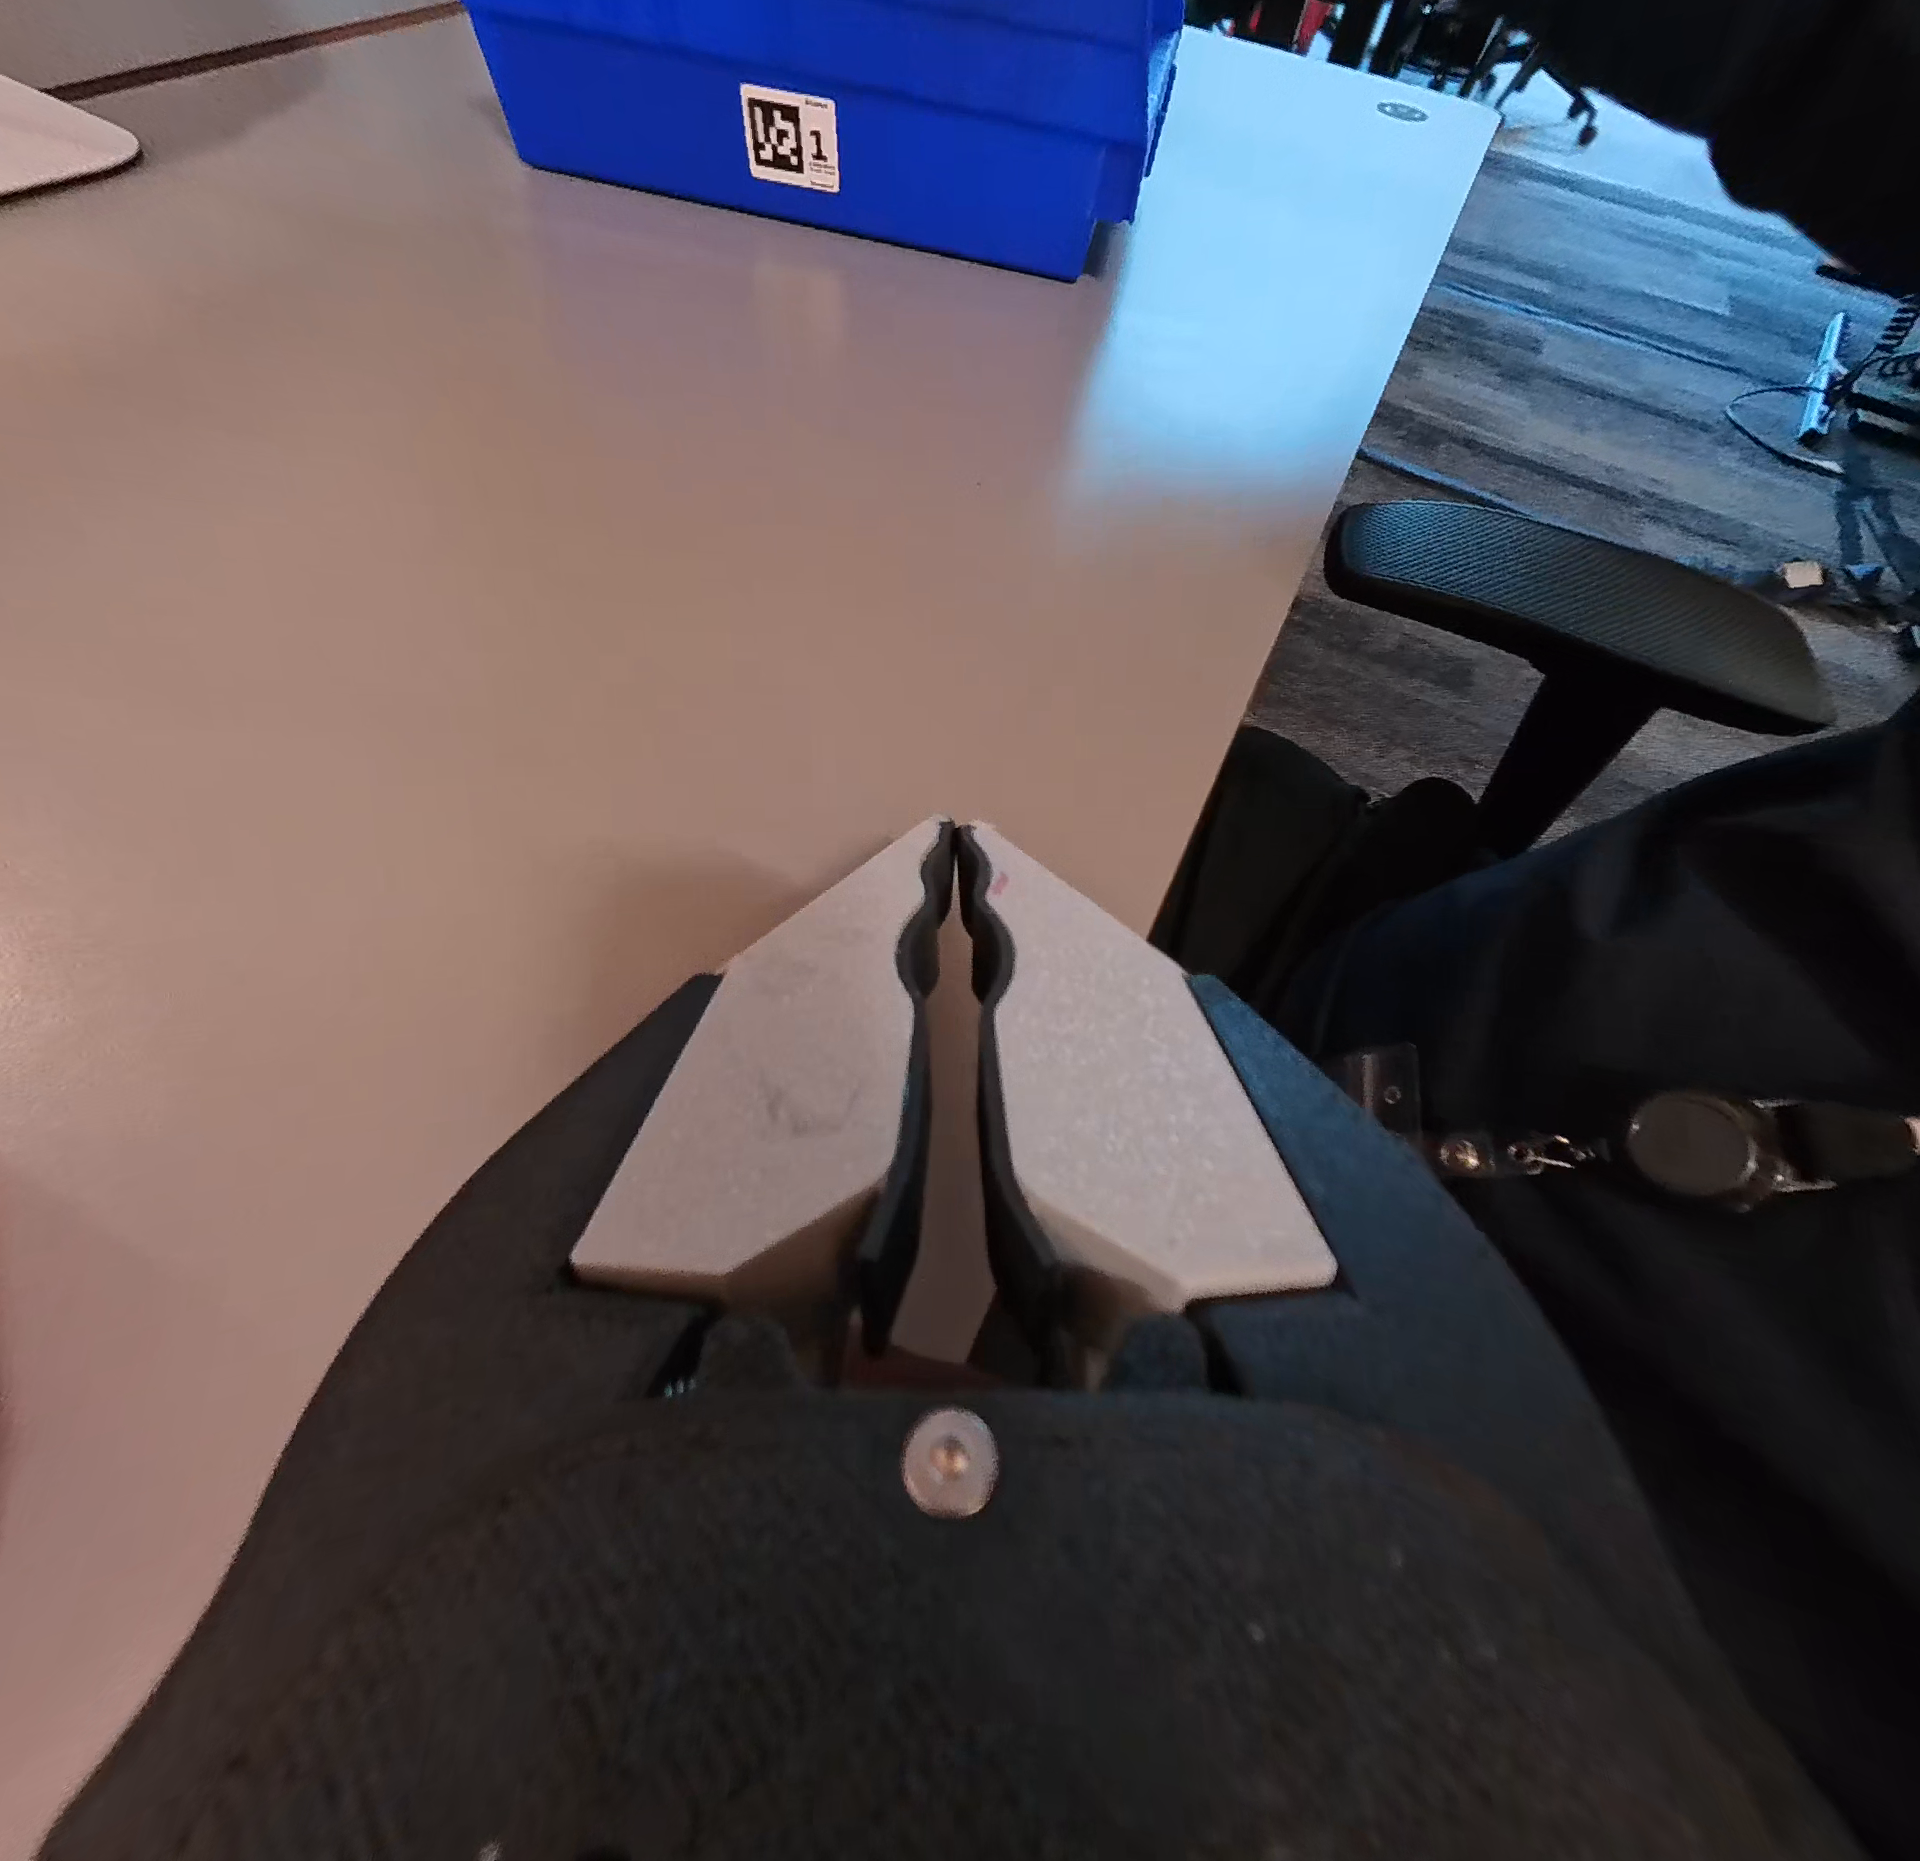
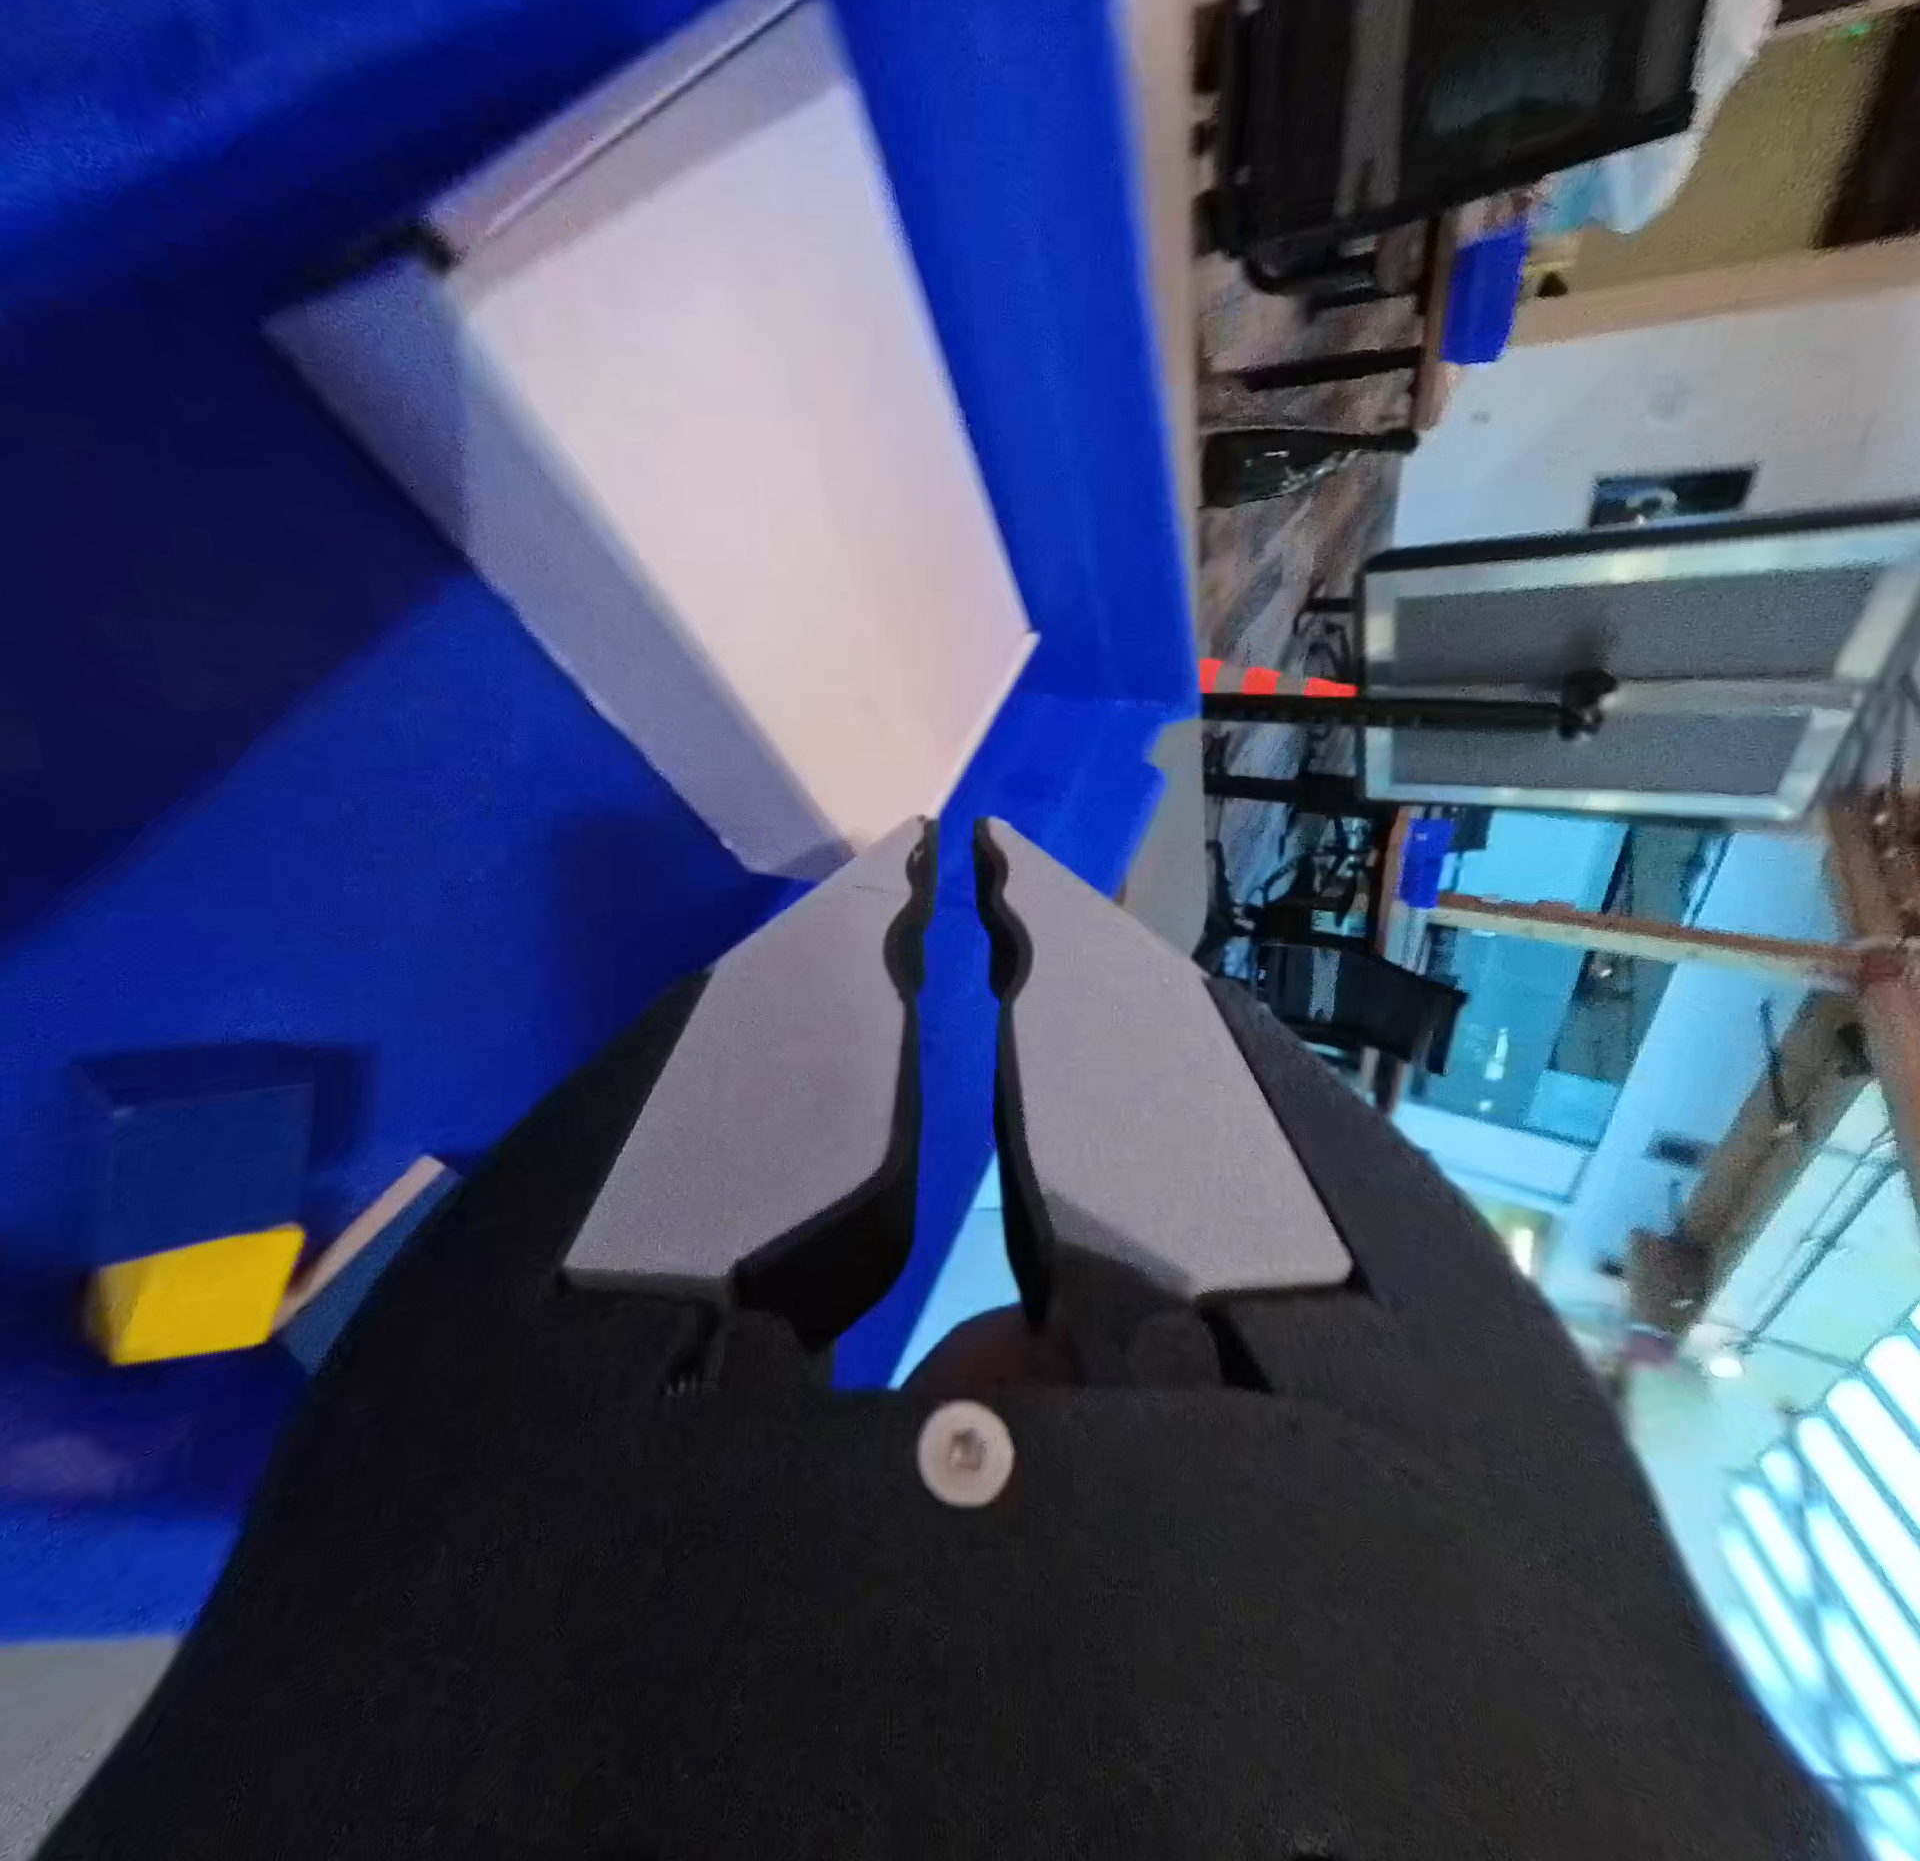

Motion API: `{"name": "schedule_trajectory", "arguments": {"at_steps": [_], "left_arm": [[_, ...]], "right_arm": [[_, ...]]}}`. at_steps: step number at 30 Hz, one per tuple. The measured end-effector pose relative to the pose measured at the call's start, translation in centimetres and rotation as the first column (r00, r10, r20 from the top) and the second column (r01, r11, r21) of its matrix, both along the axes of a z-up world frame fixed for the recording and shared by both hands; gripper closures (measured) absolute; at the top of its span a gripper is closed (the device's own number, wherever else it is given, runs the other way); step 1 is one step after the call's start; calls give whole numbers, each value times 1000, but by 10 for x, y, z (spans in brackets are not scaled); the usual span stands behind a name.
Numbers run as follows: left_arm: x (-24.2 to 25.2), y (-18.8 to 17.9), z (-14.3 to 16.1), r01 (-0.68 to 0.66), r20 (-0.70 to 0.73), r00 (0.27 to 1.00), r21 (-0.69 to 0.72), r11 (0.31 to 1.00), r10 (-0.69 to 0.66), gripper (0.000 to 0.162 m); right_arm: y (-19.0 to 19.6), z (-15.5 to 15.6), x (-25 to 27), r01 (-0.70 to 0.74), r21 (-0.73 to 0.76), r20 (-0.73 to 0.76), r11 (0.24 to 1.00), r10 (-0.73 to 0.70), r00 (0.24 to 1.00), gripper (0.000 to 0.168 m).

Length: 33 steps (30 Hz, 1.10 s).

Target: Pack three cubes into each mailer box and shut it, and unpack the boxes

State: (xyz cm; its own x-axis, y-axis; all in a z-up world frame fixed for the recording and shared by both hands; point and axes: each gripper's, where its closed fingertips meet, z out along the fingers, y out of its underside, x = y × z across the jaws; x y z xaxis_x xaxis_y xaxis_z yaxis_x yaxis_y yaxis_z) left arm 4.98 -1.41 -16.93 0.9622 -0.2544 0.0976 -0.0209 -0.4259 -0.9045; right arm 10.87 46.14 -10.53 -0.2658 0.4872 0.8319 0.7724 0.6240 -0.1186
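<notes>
In the left wrist view my left gripper is shut with nothing between its pads and hovers over the grey table near its right edge. A blue bin stands on the table ahead of it. In the right wrist view my right gripper is rolled sideways and reaches into the blue bin. Its jaws stand a narrow gap apart with only blue bin showing between them. A shut white mailer box lies in the bin just beyond the fingertips. A yellow cube and a blue cube sit at the lower left.
The bin bears a white tag on its front. An office chair armrest and a person's dark clothing are right of the table edge. A white object lies at the far left of the table. My right fingertips sit around 50 cm from my left ones. The blue cube is closer to my right gripper, around 12 cm from its tips; the left tips are 45 cm off.
</notes>
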Motion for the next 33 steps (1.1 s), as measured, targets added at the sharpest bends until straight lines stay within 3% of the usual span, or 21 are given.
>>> {"name": "schedule_trajectory", "arguments": {"at_steps": [3, 5, 8, 11, 13, 17, 20, 24, 26, 28, 30, 33], "left_arm": [[3, 0, -4, 9, -33, 999, -12, 1000, -9, 162], [6, -1, -8, 28, -52, 998, -38, 999, -30, 162], [11, -2, -14, 63, -68, 995, -78, 995, -68, 155], [11, -1, -16, 57, -69, 996, -91, 994, -63, 148], [9, 0, -15, 46, -59, 997, -87, 995, -51, 141], [0, 2, -13, -24, -43, 999, -75, 997, 21, 139], [3, -1, -21, -12, -90, 996, -102, 995, 2, 139], [16, -5, -26, 62, -153, 985, -109, 992, -78, 125], [29, -11, -20, 144, -83, 985, -83, 986, -151, 120], [35, -17, -4, 176, -6, 984, -29, 984, -176, 113], [35, -22, 34, 178, 67, 981, 86, 980, -184, 108], [-4, -28, 98, 46, 77, 995, 234, 971, -65, 103]], "right_arm": [[-42, 48, 0, -15, -220, -239, 975, -39, 970, 151], [-104, 66, -4, -132, -410, -310, 902, -3, 951, 133], [-206, 86, -15, -340, -530, -419, 776, 109, 901, 132], [-297, 78, -35, -477, -666, -485, 573, 152, 861, 132], [-328, 56, -57, -470, -728, -471, 500, 133, 872, 129], [-329, 2, -117, -414, -725, -471, 551, 43, 881, 127], [-317, -35, -154, -347, -756, -442, 555, -42, 896, 127], [-297, -65, -182, -278, -768, -407, 577, -105, 907, 123], [-290, -65, -186, -269, -765, -408, 585, -117, 906, 118], [-285, -59, -184, -293, -760, -443, 580, -132, 887, 118], [-285, -57, -181, -308, -778, -445, 547, -135, 885, 119], [-284, -69, -181, -250, -833, -367, 494, -154, 918, 112]]}}
